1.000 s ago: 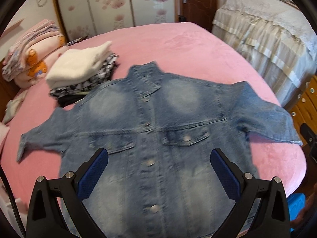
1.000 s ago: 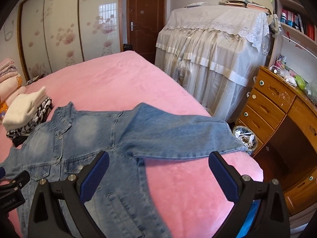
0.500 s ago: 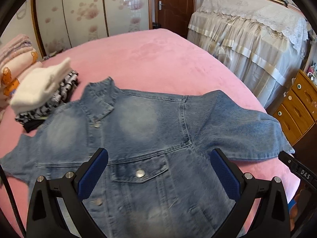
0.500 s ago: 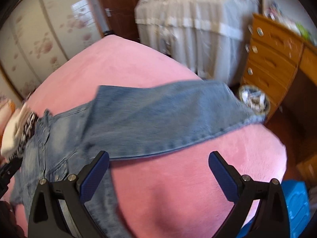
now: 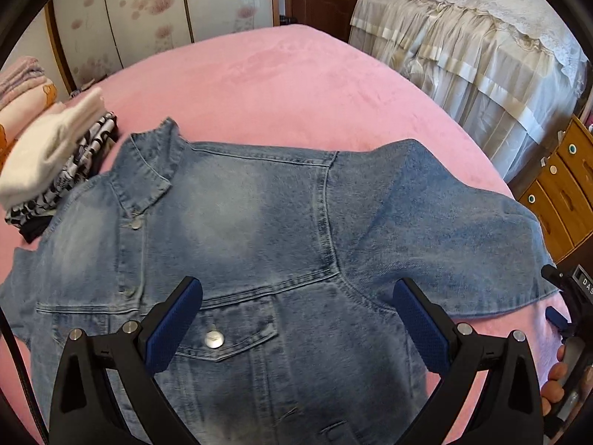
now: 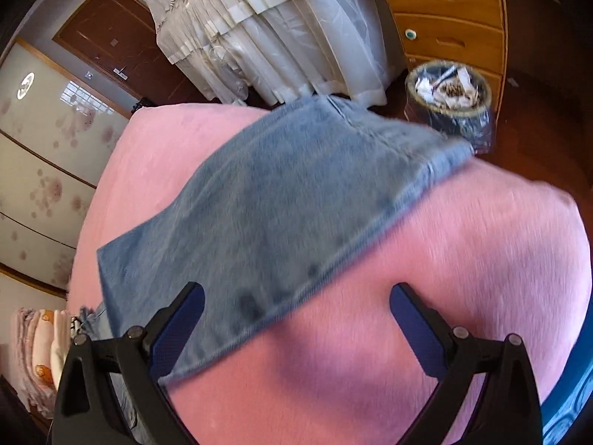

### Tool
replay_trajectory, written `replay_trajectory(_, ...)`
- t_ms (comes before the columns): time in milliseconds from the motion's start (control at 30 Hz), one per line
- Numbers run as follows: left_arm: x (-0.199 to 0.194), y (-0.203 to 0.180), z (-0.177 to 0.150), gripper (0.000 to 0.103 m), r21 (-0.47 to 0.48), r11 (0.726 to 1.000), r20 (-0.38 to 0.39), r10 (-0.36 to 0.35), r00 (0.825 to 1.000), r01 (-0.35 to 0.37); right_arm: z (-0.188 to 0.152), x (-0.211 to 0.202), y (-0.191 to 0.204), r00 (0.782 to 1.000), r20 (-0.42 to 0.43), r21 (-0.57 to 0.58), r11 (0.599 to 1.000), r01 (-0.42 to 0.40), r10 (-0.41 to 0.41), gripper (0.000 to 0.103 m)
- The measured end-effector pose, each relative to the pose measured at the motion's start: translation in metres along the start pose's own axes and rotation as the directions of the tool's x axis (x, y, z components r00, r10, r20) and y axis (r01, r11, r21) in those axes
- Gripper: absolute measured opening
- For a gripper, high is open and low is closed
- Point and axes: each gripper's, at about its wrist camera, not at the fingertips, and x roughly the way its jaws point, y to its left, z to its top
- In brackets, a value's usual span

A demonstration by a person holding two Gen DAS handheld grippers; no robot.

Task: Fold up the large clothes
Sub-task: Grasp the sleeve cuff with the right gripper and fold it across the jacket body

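Currently a denim jacket (image 5: 237, 222) is laid flat, front up and buttoned, on the pink bed (image 5: 296, 85). The collar is pointed to the far left; one sleeve (image 5: 444, 230) is spread out to the right, reaching toward the bed's right edge.

The left gripper (image 5: 296, 319) is held above the jacket's chest pocket area, jaws spread wide, nothing between them. Contact with the cloth cannot be confirmed from this view.

The right gripper (image 6: 296, 322) is held over the sleeve (image 6: 281, 200), jaws likewise spread wide and empty. The sleeve's lower hem is seen crossing between the blue pads (image 6: 178, 330), with bare pink blanket under the right pad. The view is motion-blurred, so fine detail of the cuff cannot be made out.

In the left wrist view, the right gripper is seen at the near right edge, just beside the sleeve end, with fingertips of a hand (image 5: 554, 382) wrapped on its handle.

A stack of folded clothes (image 5: 55, 155) is placed on the bed at far left, just beside the jacket's shoulder. A lace-covered piece of furniture (image 5: 463, 37) and a wooden drawer unit (image 5: 567, 185) are located right of the bed. A lined waste basket (image 6: 448, 100) is seen on the floor beyond the sleeve's cuff.
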Motion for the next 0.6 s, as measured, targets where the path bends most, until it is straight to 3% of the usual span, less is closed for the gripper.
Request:
replay_trajectory(100,0.014,-0.009,0.006,0.102,-0.009,1.000,-0.049,-0.021,0.999,0.020,0.012,0.006,0.001,1.000,0.022,0.010,1.000,0.021,-0.021,0.098)
replay_trajectory(200,0.027,-0.015,0.010,0.102,-0.014,0.999,-0.089,-0.030,0.996,0.029,0.025,0.010,-0.002,0.998,0.034,0.029,0.998,0.056,-0.057,0.082)
replay_trajectory(300,0.029,-0.018,0.011,0.102,-0.016,0.999,-0.085,-0.040,0.996,0.039,0.033,0.013,-0.006,0.994,0.033,0.047,0.993,0.107,-0.109,0.043)
replay_trajectory(333,0.027,-0.017,0.011,0.102,-0.018,0.998,-0.082,-0.056,0.995,0.055,0.036,0.011,-0.006,0.991,0.043,0.045,0.992,0.122,-0.123,0.020)
replay_trajectory(367,0.024,-0.015,0.011,0.102,-0.019,0.998,-0.075,-0.063,0.995,0.061,0.038,0.007,-0.004,0.991,0.061,0.038,0.992,0.117,-0.120,0.004)
replay_trajectory(500,0.009,-0.004,0.007,0.102,-0.012,0.998,-0.046,-0.058,0.997,0.058,0.033,-0.027,0.032,0.982,0.182,-0.085,0.995,0.059,-0.043,0.004)
replay_trajectory(600,-0.008,0.015,0.000,0.102,-0.031,0.998,-0.012,-0.058,0.998,0.057,0.013,-0.058,0.092,0.969,0.228,-0.277,0.961,-0.028,0.094,0.004)
